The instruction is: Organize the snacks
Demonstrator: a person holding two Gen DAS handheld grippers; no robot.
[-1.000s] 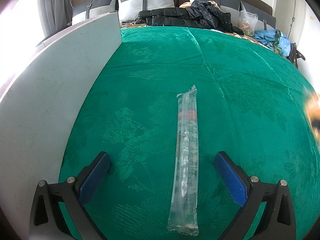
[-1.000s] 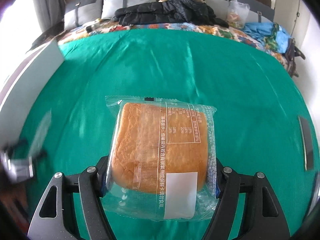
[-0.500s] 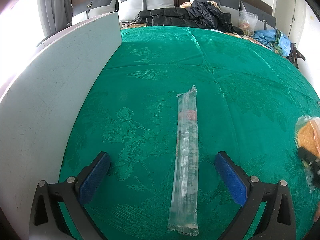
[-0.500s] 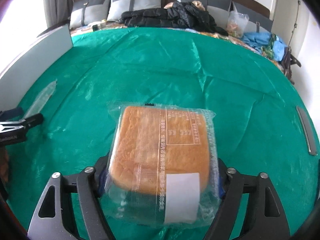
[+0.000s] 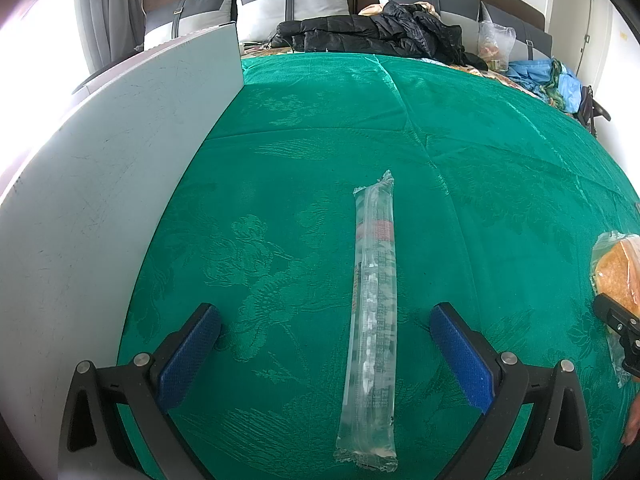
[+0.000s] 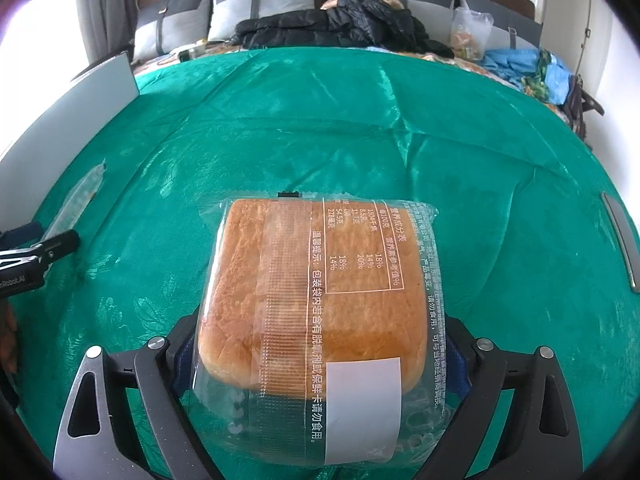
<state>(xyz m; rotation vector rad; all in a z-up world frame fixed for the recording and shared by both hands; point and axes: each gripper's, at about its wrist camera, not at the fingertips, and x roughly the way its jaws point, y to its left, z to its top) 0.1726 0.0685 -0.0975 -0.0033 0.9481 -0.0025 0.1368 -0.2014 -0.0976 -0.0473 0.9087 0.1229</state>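
The right gripper [image 6: 320,364] has sunk toward the green cloth [image 6: 460,152] since a second ago, and its jaws have just been opening: the bread packet [image 6: 316,308] sits between them, lying flat on the cloth, and the blue pads now stand wide at either side of it. Whether the pads brush the wrapper's loose edges cannot be told; the loaf itself looks free of them. A second ago the packet was pinched and tilted above the cloth, with the surroundings blurred; now the view is sharp and the packet rests near the bed's near edge, toward its right side.

In the left wrist view the bread packet has come into sight at the right border, with a black tip of the right gripper beside it. A second ago only an orange blur showed there.

The left gripper [image 5: 326,354] has not shifted. Its jaws stand wide open and empty, one blue pad on each side of the long clear tube packet [image 5: 374,304] without touching it. That packet lies lengthwise on the cloth exactly where it lay before, near the left side of the bed, just beside the pale grey board [image 5: 100,184] that runs along the left edge. Black jackets [image 5: 372,34] and grey pillows [image 5: 292,4] stay heaped at the far end by the headboard.
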